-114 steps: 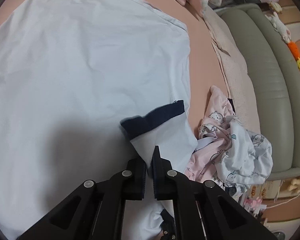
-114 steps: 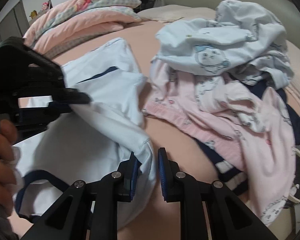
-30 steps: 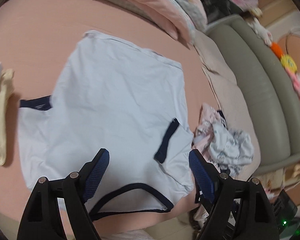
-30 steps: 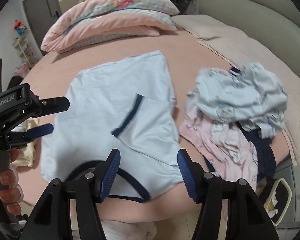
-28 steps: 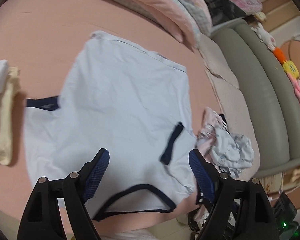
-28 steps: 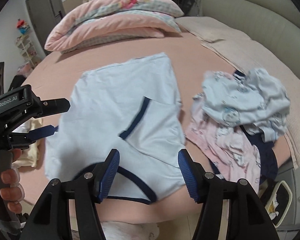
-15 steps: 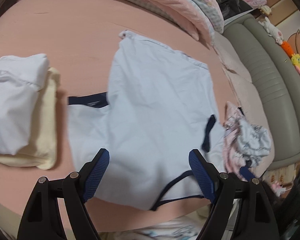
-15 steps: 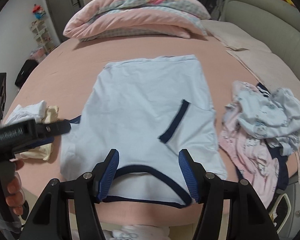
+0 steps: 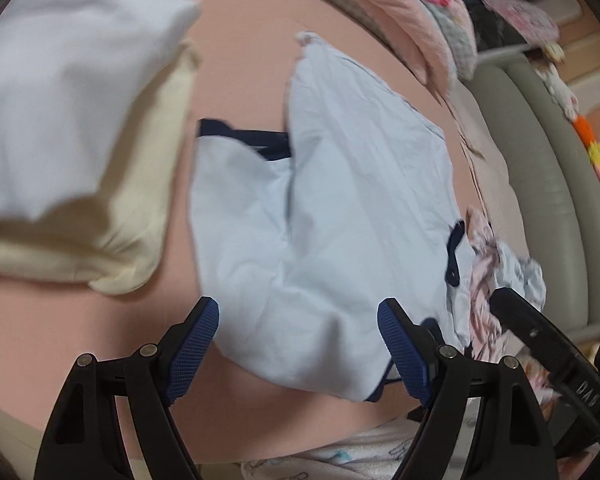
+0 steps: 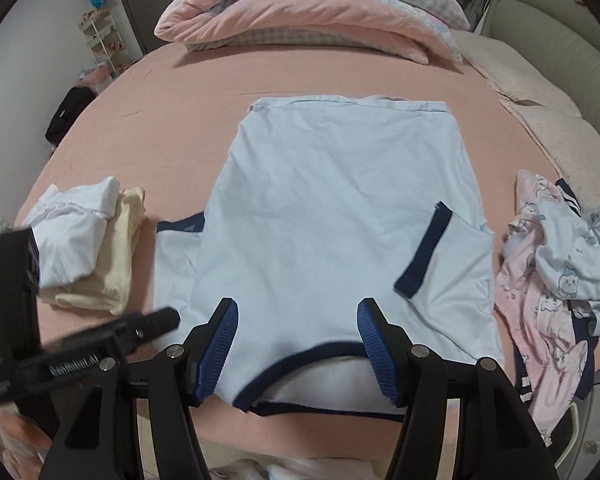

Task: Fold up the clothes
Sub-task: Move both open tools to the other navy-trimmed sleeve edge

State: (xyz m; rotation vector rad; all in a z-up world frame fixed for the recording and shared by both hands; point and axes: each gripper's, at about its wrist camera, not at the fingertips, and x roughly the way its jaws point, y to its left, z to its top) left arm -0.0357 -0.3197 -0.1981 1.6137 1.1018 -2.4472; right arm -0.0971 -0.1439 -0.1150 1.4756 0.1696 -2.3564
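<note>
One sleeve folded in, the other still spread

The pale blue cotton T-shirt with navy trim [image 10: 332,216] is laid flat on the pink bedsheet [image 10: 172,120], collar toward the near edge. Its right sleeve [image 10: 440,264], gripped in both tools a few seconds ago, has been released and left folded over the body; the left sleeve [image 10: 180,256] is not yet folded. The left gripper [image 9: 298,344] and right gripper [image 10: 296,340] are both held with jaws wide apart and nothing between the pads, and have been carried across toward the folded white and cream stack [image 10: 88,240]. The left sleeve is judged the next fold, while the crumpled pink and blue pile [image 10: 556,264] is left waiting
</note>
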